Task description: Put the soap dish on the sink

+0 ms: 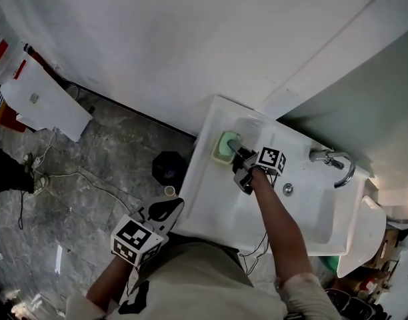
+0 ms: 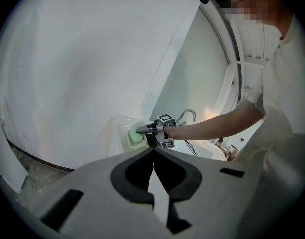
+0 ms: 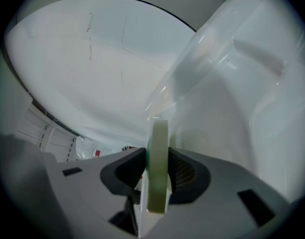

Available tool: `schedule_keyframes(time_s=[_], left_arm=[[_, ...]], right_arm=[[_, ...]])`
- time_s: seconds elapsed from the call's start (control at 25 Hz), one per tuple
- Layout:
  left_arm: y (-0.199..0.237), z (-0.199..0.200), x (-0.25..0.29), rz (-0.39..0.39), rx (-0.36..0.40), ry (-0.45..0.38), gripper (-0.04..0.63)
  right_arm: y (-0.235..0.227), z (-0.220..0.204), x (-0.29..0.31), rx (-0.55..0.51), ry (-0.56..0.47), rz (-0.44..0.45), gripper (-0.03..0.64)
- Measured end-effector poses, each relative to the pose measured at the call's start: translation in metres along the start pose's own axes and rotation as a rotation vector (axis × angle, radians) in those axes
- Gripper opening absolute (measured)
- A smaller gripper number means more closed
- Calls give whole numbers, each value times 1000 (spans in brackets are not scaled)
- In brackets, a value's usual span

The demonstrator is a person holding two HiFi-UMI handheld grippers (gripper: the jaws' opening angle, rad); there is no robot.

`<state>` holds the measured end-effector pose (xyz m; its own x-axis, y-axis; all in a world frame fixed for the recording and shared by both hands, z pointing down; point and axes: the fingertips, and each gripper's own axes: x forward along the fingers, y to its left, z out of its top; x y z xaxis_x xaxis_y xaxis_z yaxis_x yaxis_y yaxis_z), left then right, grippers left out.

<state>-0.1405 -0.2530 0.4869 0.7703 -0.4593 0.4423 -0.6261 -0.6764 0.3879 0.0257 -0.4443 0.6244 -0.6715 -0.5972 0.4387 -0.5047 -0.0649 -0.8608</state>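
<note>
**Q:** Entry check — where is the soap dish?

**A:** I see the green soap dish (image 1: 222, 149) at the far left corner of the white sink (image 1: 207, 202), close under the wall. I cannot tell whether its underside is down on the rim.

**Q:** Right tongs?

**A:** My right gripper (image 1: 236, 149) is clenched on the dish. In the right gripper view the dish's edge stands upright between the two pads, and both press on it. My arm reaches across the basin from the near side.

**Q:** Left tongs?

**A:** My left gripper (image 1: 169, 208) hangs by the near left edge of the sink, over the grey stone floor (image 1: 91, 199) and well apart from the dish. Its jaws are closed tip to tip — nothing is between them.

**Q:** Anything else to note?

**A:** The chrome tap (image 1: 336, 164) stands at the right side of the sink, well apart from the dish. A black round object (image 1: 169, 167) sits on the floor just left of the sink.
</note>
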Motion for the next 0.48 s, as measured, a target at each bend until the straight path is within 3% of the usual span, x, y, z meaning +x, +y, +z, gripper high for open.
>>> schedule_keyframes(time_s=[0.32, 0.48], left_arm=[[-2, 3, 20, -8, 2, 14, 20], [-8, 5, 30, -11, 14, 22, 20]], right_arm=[[-16, 18, -5, -51, -1, -45, 149], [-22, 21, -5, -135, 21, -98, 181]])
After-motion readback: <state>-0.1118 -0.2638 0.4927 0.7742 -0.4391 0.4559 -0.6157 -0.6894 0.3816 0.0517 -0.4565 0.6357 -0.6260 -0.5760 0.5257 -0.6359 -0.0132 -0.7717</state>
